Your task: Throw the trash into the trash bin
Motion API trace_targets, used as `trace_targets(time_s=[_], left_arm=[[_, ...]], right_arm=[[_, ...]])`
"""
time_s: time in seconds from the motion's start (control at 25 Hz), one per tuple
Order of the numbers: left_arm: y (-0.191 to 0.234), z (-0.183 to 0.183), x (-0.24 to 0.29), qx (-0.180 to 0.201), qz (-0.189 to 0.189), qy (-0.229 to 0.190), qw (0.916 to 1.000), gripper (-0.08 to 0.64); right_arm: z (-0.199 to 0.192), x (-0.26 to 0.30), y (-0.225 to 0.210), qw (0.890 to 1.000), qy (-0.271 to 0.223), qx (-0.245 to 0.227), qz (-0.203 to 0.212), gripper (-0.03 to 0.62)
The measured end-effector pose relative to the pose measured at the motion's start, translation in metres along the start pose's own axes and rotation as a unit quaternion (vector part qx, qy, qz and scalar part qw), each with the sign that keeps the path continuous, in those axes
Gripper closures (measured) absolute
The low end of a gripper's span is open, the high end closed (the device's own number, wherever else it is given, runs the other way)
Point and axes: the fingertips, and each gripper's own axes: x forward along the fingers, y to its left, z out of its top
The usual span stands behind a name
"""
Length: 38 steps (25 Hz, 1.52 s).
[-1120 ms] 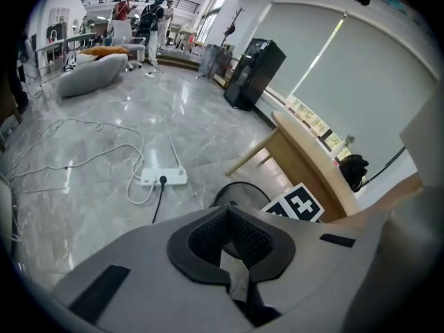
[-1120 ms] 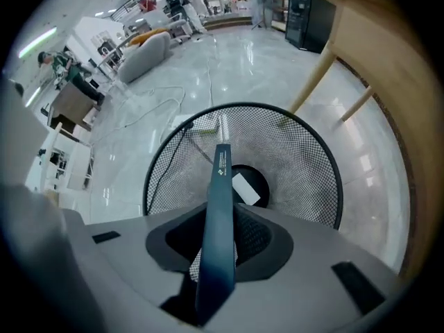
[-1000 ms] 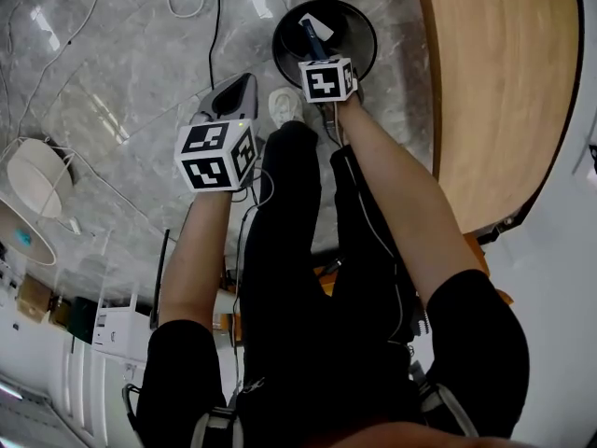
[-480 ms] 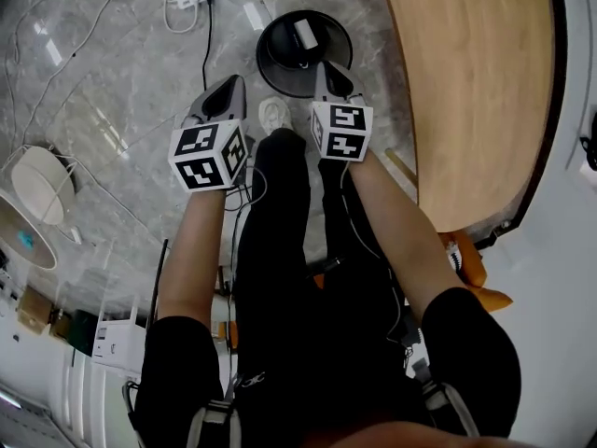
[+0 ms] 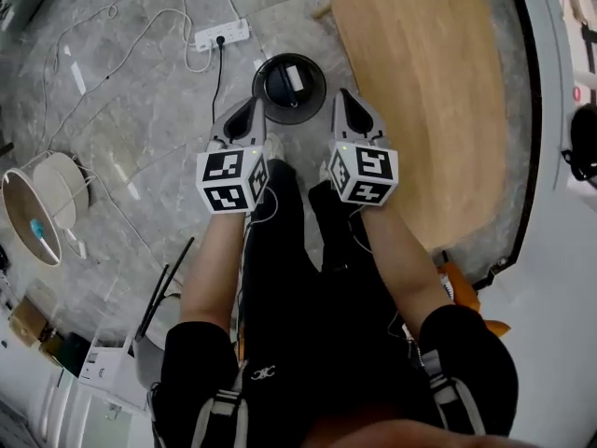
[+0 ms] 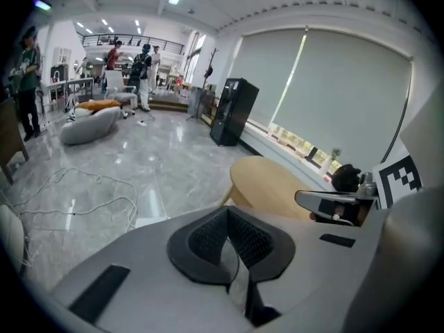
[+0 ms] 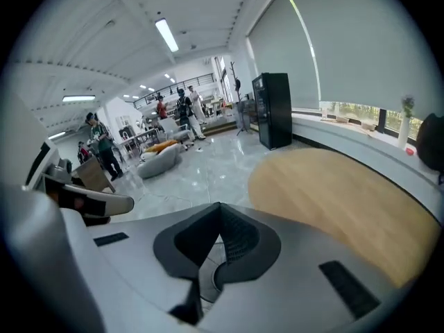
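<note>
Black trash bin (image 5: 264, 98) — white trash (image 5: 293, 77) lies inside.

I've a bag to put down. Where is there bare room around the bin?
The wooden tabletop right of the trash bin is bare, the widest free patch. Left of the bin the floor is crowded: power strip and trailing cords.

My right gripper (image 7: 220, 220) is pressing its jaws together on nothing. A round wooden table (image 7: 347, 200) is lying beyond it, rightward.
</note>
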Motion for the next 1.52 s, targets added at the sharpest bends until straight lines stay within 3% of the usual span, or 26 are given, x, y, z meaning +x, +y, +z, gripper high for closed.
trace_targets(time_s=[0.32, 0.44, 0.68, 0.8, 0.88, 1.0, 1.16, 1.52], left_arm=[[-0.108, 0.113, -0.128, 0.039, 0.012, -0.086, 0.9955, 0.548], [-0.144, 0.172, -0.173, 0.070, 0.023, -0.136, 0.9881, 0.548], [-0.204, 0.252, -0.253, 0.086, 0.031, -0.211, 0.9733, 0.548], [-0.236, 0.261, -0.290, 0.091, 0.025, -0.228, 0.9690, 0.548], [-0.249, 0.276, -0.313, 0.105, 0.032, -0.252, 0.9613, 0.548], [-0.256, 0.294, -0.344, 0.120, 0.046, -0.285, 0.9499, 0.548], [-0.257, 0.309, -0.373, 0.124, 0.056, -0.311, 0.9406, 0.548], [-0.271, 0.319, -0.392, 0.123, 0.062, -0.333, 0.9329, 0.548]], right_arm=[[0.147, -0.156, -0.014, 0.995, -0.099, -0.006, 0.005, 0.581], [0.217, -0.208, -0.020, 0.987, -0.160, -0.010, 0.010, 0.581], [0.320, -0.291, -0.008, 0.970, -0.241, -0.039, 0.020, 0.581], [0.336, -0.334, -0.003, 0.964, -0.262, -0.031, 0.026, 0.581], [0.352, -0.356, 0.002, 0.957, -0.285, -0.041, 0.035, 0.581], [0.360, -0.378, 0.010, 0.950, -0.304, -0.060, 0.041, 0.581], [0.363, -0.396, 0.015, 0.945, -0.317, -0.062, 0.047, 0.581], [0.359, -0.409, 0.013, 0.943, -0.319, -0.069, 0.055, 0.581]])
